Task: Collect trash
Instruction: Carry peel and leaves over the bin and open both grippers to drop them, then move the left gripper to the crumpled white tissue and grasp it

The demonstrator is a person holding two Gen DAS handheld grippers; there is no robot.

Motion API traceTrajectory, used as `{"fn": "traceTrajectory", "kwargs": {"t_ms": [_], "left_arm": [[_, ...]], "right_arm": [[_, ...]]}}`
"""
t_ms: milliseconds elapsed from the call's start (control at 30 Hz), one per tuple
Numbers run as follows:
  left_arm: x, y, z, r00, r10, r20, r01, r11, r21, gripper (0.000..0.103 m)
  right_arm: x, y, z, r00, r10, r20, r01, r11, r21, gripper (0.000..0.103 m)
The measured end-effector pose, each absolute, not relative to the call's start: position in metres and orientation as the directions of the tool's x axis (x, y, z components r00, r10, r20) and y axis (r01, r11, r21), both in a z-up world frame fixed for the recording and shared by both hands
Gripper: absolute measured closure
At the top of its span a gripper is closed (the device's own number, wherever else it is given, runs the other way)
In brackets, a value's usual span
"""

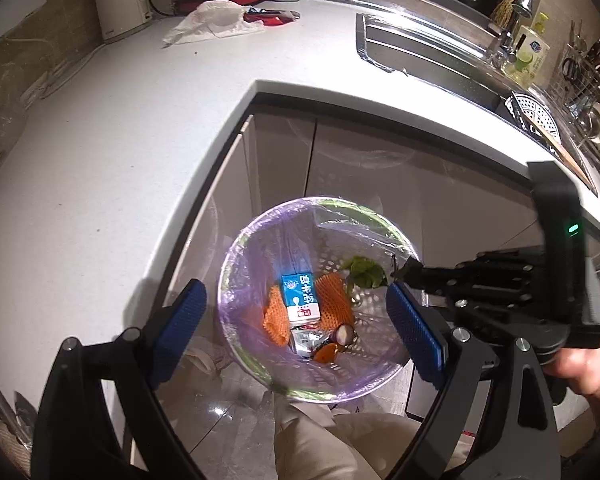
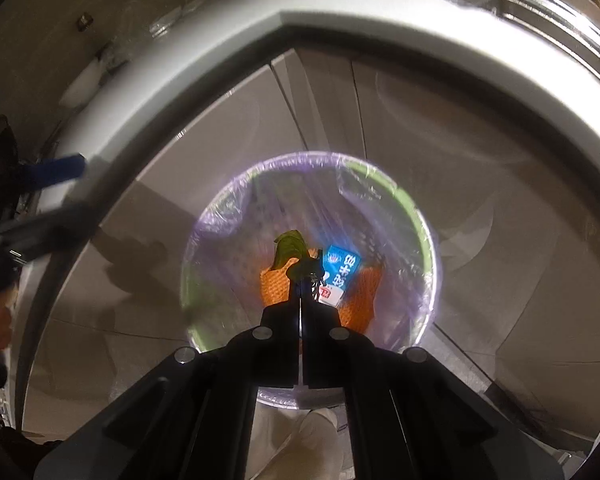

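We see the green vegetable scrap (image 2: 290, 252) pinched in the tips of our right gripper (image 2: 301, 280), whose jaws are clenched together on its stem end; the leafy part sticks out past the fingertips. It hangs over the mouth of the trash bin (image 1: 230, 280), above the rubbish already inside. From the left wrist view the same scrap (image 1: 362, 272) shows at the bin's far right side, with the right gripper (image 1: 404, 274) reaching in from the right.

Inside the bin, a blue and white milk carton (image 1: 300, 296) lies on orange foam fruit netting (image 1: 334, 300), with a crumpled silver wrapper (image 1: 302, 340) and a purple-skinned piece of vegetable (image 1: 346, 334) nearer to us. A thin purple bag (image 1: 260, 240) lines the bin and folds over its green rim.

Our left gripper (image 1: 296, 340) is released, its blue pads (image 1: 180, 332) standing wide apart on either side of the bin's opening with nothing between them.

The bin stands on the floor in front of pale cabinet doors (image 1: 284, 156), under the inner corner of a white countertop (image 1: 100, 160). Further back on the countertop we see a crumpled white plastic bag (image 1: 216, 20), and to the right a steel sink (image 1: 428, 48) with a bottle of dish soap (image 1: 530, 52) beside it.
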State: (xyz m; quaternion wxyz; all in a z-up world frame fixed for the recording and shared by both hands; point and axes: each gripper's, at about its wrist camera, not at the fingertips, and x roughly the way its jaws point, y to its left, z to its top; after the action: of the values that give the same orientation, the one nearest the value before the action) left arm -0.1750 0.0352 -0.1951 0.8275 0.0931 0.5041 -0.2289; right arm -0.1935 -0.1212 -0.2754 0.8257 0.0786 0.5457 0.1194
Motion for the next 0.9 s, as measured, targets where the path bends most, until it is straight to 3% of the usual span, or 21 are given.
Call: {"fn": "traceTrajectory", "kwargs": {"t_ms": [233, 300, 333, 367, 767, 900], "left_arm": [[-0.175, 0.053, -0.184, 0.424, -0.235, -0.875, 0.439, 0.898, -0.029, 0.016], [-0.173, 0.057, -0.182, 0.428, -0.224, -0.876, 0.429, 0.903, -0.021, 0.016], [-0.172, 0.060, -0.182, 0.431, -0.219, -0.875, 0.425, 0.905, -0.017, 0.016], [-0.171, 0.062, -0.182, 0.434, -0.213, -0.875, 0.422, 0.907, -0.012, 0.016], [-0.138, 0.067, -0.173, 0.455, -0.230, -0.861, 0.404, 0.914, -0.031, 0.015], [-0.103, 0.066, -0.165, 0.484, -0.237, -0.842, 0.404, 0.914, -0.025, 0.015]], "right_arm": [[-0.182, -0.103, -0.342, 0.279, 0.258, -0.925, -0.103, 0.966, 0.239, 0.099], [-0.181, -0.100, -0.349, 0.268, 0.262, -0.927, -0.098, 0.965, 0.244, 0.073], [-0.181, -0.099, -0.350, 0.269, 0.249, -0.930, -0.094, 0.968, 0.232, 0.043], [-0.181, -0.098, -0.349, 0.280, 0.228, -0.933, -0.090, 0.973, 0.210, 0.029], [-0.167, -0.099, -0.303, 0.328, 0.228, -0.917, -0.112, 0.973, 0.202, 0.023], [-0.163, -0.105, -0.256, 0.414, 0.208, -0.886, -0.108, 0.978, 0.179, 0.011]]}}
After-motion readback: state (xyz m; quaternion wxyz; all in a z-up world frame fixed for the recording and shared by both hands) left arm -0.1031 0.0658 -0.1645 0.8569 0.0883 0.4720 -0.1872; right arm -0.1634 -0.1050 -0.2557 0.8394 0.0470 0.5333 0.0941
